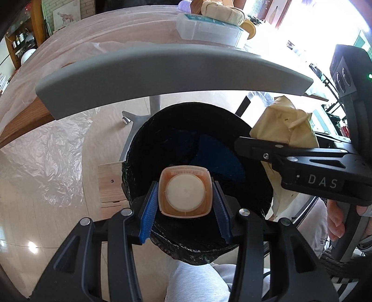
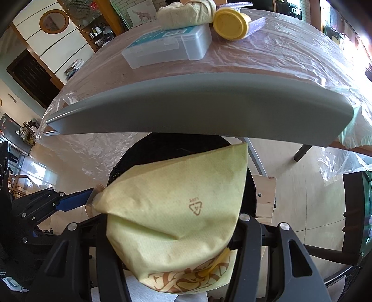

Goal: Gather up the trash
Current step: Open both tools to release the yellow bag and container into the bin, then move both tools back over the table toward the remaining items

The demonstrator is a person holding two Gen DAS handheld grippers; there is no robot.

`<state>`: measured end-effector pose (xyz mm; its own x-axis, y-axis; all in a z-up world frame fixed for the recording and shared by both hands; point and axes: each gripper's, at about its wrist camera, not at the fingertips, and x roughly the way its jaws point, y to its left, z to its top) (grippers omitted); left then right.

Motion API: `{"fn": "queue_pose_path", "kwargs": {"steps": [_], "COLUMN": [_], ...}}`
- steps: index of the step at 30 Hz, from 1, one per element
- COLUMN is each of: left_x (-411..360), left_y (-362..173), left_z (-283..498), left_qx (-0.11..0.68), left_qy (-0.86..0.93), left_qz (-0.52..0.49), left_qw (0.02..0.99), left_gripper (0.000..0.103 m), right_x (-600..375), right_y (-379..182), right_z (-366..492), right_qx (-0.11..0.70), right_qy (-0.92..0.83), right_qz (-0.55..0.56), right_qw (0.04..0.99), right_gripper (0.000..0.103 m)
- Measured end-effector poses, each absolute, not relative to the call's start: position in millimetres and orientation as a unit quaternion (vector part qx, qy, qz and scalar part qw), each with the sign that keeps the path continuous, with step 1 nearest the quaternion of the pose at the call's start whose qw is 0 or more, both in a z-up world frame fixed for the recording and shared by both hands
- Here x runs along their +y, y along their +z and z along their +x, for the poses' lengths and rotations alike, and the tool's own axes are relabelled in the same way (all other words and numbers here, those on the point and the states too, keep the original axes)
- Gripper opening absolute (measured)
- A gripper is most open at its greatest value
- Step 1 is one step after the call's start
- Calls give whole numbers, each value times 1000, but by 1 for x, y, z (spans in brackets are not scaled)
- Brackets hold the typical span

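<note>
My left gripper (image 1: 185,185) is shut on a small orange-tinted plastic bottle (image 1: 185,194) with a white cap, its blue pads (image 1: 148,204) pressing both sides. It hangs just over the mouth of a round bin with a black liner (image 1: 176,123). My right gripper (image 2: 173,223) is shut on a crumpled yellow paper wrapper (image 2: 176,185) that hides its fingertips and most of the bin (image 2: 162,142) below. In the left wrist view the right gripper (image 1: 260,141) holds the wrapper (image 1: 283,125) at the bin's right rim. In the right wrist view the left gripper (image 2: 76,199) shows at the left.
A grey curved chair back (image 1: 162,69) arcs above the bin. Behind it a table under plastic sheeting (image 2: 267,53) carries a clear plastic box (image 2: 167,46), a yellow lid (image 2: 230,23) and a wrapped bundle (image 2: 186,11). A wooden block (image 1: 110,183) stands beside the bin. A person's grey-trousered leg (image 1: 197,278) is below.
</note>
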<state>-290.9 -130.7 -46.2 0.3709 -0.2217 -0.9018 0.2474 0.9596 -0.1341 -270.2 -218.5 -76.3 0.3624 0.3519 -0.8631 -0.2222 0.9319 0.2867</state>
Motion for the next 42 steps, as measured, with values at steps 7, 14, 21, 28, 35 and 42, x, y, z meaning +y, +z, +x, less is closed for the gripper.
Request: {"fn": "queue_pose_path", "kwargs": {"steps": [7,14,21,28,35,42], "left_x": [-129,-128,-122,-104,-97,-113], "left_y": [-52,-55,-53,-21,45,87], "left_z": [-285,-279,-276,-285,-302,-289], "left_qx": [548,550,548,526,448,377], "left_qy": [-140,-138,-130,-131,-158,-145], "left_qz": [16,19,10,-24,-51,-17], "left_qw": [825,824,826,840,879,915], "left_gripper": [47,47,67,74,96,101], "right_x": [-214,-206,-212,-241,-280,-291], "right_y": [-78,-81,-78,-50,19,67], "right_z": [-266,-267,-274,-300,-318,-285], "right_qx": [539,541,534,516,424,352], "right_qy": [170,167,173,166,130,72], "right_qz": [55,51,74,106,84,50], "right_qw": [823,823,824,834,892,932], "right_gripper": [53,53,86,88,98,99]}}
